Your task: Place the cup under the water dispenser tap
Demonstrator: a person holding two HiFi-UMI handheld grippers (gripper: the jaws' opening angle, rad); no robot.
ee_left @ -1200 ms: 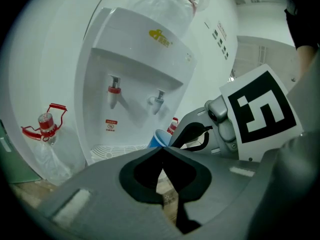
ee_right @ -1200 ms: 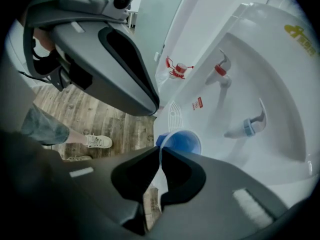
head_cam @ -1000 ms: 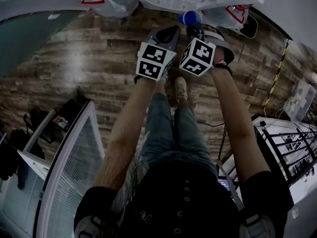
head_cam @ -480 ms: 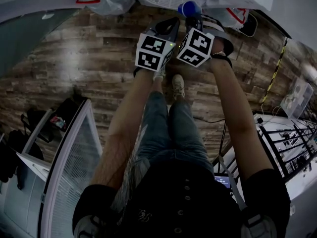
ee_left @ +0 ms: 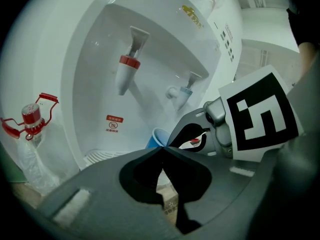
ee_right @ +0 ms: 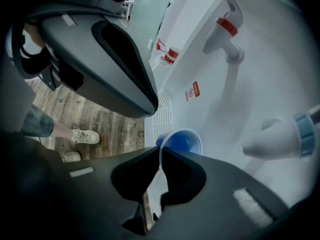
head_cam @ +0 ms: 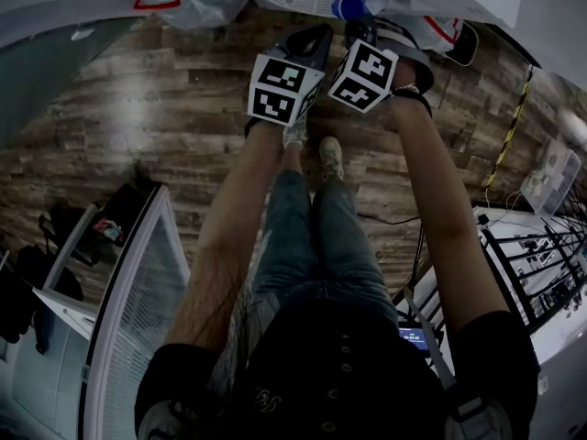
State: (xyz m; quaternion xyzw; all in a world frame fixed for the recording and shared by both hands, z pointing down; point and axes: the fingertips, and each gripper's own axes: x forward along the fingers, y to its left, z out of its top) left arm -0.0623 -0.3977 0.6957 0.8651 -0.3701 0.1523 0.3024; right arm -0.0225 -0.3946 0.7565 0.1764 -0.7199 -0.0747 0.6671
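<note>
A blue cup (ee_right: 182, 143) hangs tilted by its rim in my right gripper (ee_right: 160, 154), which is shut on it over the white drip tray (ee_right: 164, 109) of the water dispenser (ee_left: 165, 39). A red tap (ee_right: 225, 29) and a blue tap (ee_right: 285, 139) stick out above the cup. In the head view the cup (head_cam: 348, 7) sits at the dispenser's foot, just past the right gripper (head_cam: 360, 27). My left gripper (ee_left: 161, 149) is shut with nothing in it, close beside the right one (ee_left: 260, 116) and pointing at the dispenser's recess.
A clear bottle with a red handle (ee_left: 30, 119) stands left of the dispenser. The person's legs and shoes (head_cam: 332, 159) are on the wooden floor (head_cam: 138, 108) below the grippers. A white glass-door cabinet (head_cam: 128, 319) is at the left, a dark railing (head_cam: 541, 273) at the right.
Both grippers have moved up the head view toward the dispenser, the right one carrying the blue cup closer over the drip tray.
</note>
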